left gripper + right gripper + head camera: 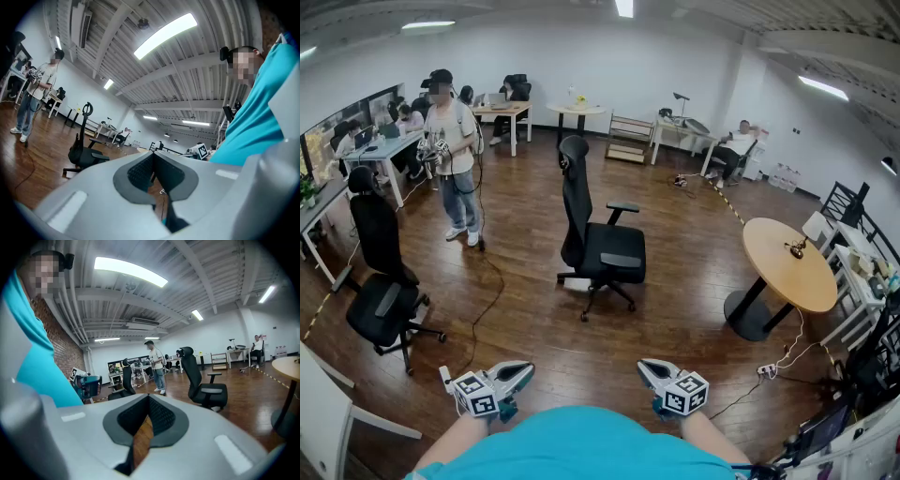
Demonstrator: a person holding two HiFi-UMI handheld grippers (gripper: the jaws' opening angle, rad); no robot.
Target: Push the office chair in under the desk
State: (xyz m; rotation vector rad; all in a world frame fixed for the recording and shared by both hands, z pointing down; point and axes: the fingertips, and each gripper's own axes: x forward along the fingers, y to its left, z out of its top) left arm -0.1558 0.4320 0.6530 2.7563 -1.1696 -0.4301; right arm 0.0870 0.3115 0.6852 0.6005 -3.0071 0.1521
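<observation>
Open-plan office. Black office chair [598,246] ahead of the left gripper [523,372] and right gripper [647,368]. Second chair [382,281] ahead-left of the left gripper, round wooden table [787,264] ahead-right of the right. Desks [508,110] with seated people far ahead, ceiling strip lights [624,7].

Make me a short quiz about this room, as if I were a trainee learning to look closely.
1. True or false: the black office chair in mid-room is already tucked under a desk.
2. Pick one: what do the left gripper and the right gripper hold? A) a cable B) nothing C) a chair arm
3. Fill in: in the head view, the round wooden table stands to the chair's ____.

Key:
1. False. It stands in the open, away from any desk.
2. B. Both are shut and empty.
3. right
</observation>
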